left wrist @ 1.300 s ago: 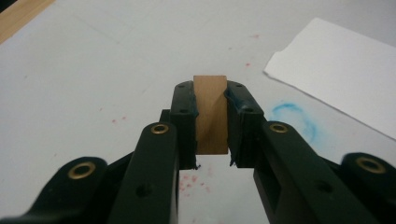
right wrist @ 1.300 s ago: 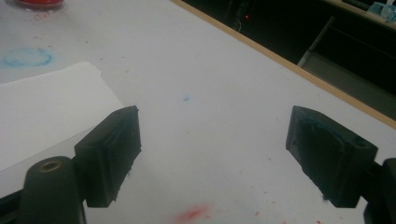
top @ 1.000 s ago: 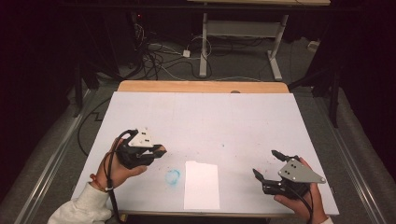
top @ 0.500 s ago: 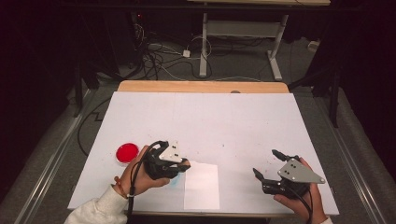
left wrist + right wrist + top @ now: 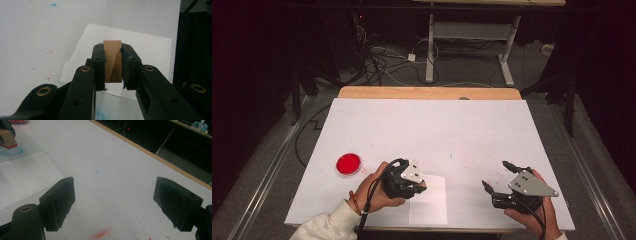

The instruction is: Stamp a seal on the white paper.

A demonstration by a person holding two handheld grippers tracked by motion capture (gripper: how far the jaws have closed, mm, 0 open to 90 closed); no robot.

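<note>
Your left gripper (image 5: 412,181) has its jaws clamped on a small wooden block (image 5: 112,60). The block's long side runs along the jaws and points away from your hand. It hangs over the white paper (image 5: 430,202) near your edge of the worktop (image 5: 432,125). A round red dish (image 5: 348,163) sits to the left with red colour in it. Your right gripper (image 5: 495,176) has its jaws wide apart, holding nothing.
</note>
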